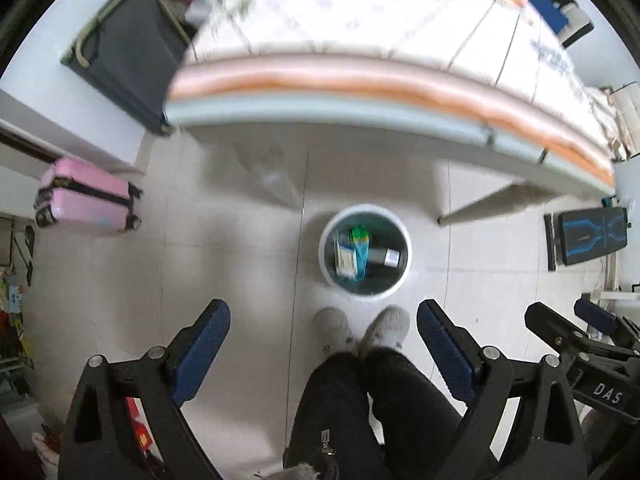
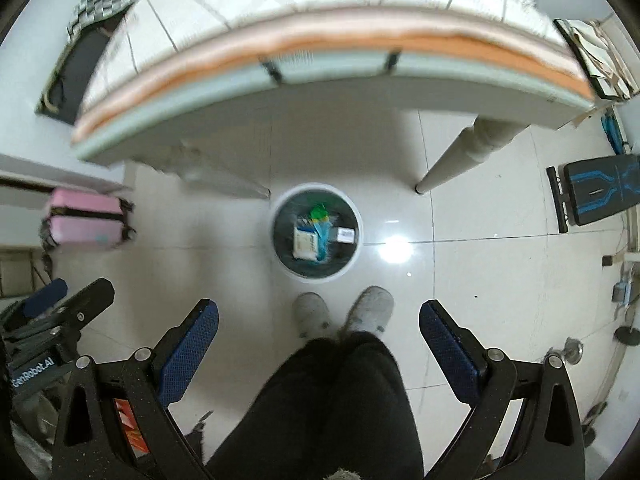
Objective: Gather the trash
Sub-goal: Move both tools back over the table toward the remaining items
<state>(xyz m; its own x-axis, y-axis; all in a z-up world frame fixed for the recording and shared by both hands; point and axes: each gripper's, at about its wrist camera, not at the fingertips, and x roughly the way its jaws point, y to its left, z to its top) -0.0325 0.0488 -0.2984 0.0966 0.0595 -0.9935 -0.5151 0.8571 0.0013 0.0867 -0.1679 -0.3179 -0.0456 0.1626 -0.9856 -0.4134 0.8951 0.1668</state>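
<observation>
A round white-rimmed trash bin [image 1: 330, 236] stands on the tiled floor below the table; it also shows in the right wrist view [image 2: 280, 208]. Inside lie a white packet [image 2: 306, 243], a green and teal wrapper [image 1: 360, 240] and a dark tube with a white label [image 1: 387, 257]. My left gripper [image 1: 324, 344] is open and empty, held high above the floor, nearer me than the bin. My right gripper [image 2: 319, 344] is open and empty at the same height. Each gripper shows at the edge of the other's view.
A table with a checked cloth [image 1: 360, 20] and orange edge overhangs the bin; its leg [image 2: 452, 160] stands to the right. A pink suitcase [image 1: 86, 196] is at the left, a black and blue bench [image 2: 600, 190] at the right. The person's legs and grey slippers [image 1: 360, 328] are below.
</observation>
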